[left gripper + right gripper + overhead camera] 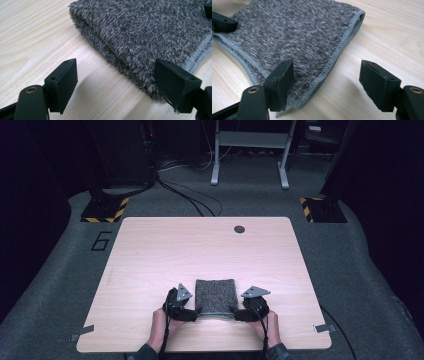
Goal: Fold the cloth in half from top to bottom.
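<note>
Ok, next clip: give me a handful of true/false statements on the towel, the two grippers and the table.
1. The grey towel lies folded on the wooden table. True.
2. The left gripper is shut on the towel. False: it is open, with one of its fingers against the towel's edge.
3. The right gripper is open at a stitched corner. True.
4. The towel is bright red. False: it is grey.
5. A dark round hole sits near the table's far edge. True.

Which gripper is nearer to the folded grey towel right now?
Neither clearly: both sit at its near corners. The left gripper is open at the towel's near-left corner, one jaw against the pile. The right gripper is open, straddling the stitched near-right corner.
</note>
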Demonstrator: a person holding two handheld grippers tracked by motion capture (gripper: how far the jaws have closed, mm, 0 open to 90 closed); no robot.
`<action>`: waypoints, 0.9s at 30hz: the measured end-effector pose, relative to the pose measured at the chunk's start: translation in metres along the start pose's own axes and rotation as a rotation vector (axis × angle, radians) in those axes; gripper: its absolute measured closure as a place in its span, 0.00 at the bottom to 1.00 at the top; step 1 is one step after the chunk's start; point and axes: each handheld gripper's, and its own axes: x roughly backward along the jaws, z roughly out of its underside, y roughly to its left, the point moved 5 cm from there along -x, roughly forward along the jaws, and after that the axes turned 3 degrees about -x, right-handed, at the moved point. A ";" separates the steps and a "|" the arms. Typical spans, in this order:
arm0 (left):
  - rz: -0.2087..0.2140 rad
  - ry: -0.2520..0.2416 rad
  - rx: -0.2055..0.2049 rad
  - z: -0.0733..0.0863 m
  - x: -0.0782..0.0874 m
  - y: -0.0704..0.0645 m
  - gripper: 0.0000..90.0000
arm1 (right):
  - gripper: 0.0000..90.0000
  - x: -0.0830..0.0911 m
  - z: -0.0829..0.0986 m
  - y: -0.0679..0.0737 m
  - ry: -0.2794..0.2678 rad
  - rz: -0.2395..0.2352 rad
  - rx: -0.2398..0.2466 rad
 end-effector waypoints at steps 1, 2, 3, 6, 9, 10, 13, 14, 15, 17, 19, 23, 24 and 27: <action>-0.015 -0.005 -0.003 0.000 -0.001 0.000 0.21 | 0.30 0.000 0.001 0.000 -0.001 0.002 0.006; -0.012 -0.006 -0.005 0.000 -0.001 0.001 0.21 | 0.30 -0.001 0.003 0.001 -0.008 0.003 -0.001; 0.000 0.001 0.003 0.001 -0.002 0.002 0.21 | 0.30 0.000 0.003 0.000 -0.010 0.006 0.001; 0.003 0.002 0.019 0.002 -0.001 0.002 0.21 | 0.27 -0.002 0.004 0.000 -0.017 0.008 -0.016; -0.003 -0.005 0.019 0.004 -0.001 0.002 0.21 | 0.24 -0.003 0.005 -0.002 -0.018 -0.001 -0.032; -0.003 -0.012 0.024 0.004 -0.001 0.002 0.21 | 0.23 -0.004 0.006 -0.002 -0.020 0.003 -0.048; 0.004 -0.016 0.033 0.004 -0.001 0.002 0.20 | 0.20 -0.004 0.006 -0.003 -0.027 0.011 -0.034; -0.002 -0.008 0.027 0.004 0.000 0.004 0.19 | 0.20 -0.004 0.005 -0.003 -0.026 0.010 -0.038; 0.010 -0.032 0.049 0.003 0.002 0.004 0.17 | 0.19 -0.003 0.004 -0.003 -0.032 0.006 -0.033; 0.008 -0.047 0.059 0.004 0.005 0.005 0.17 | 0.19 0.000 0.003 -0.004 -0.054 0.010 -0.029; 0.005 -0.056 0.072 0.007 0.012 0.008 0.16 | 0.18 0.006 0.002 -0.006 -0.069 0.004 -0.042; -0.022 -0.070 0.098 0.014 0.024 0.016 0.14 | 0.18 0.017 0.003 -0.012 -0.100 0.003 -0.086; -0.027 -0.068 0.104 0.016 0.027 0.018 0.13 | 0.18 0.022 0.004 -0.017 -0.114 0.012 -0.092; -0.069 -0.065 0.117 0.027 0.037 0.029 0.12 | 0.18 0.032 0.013 -0.029 -0.123 0.039 -0.128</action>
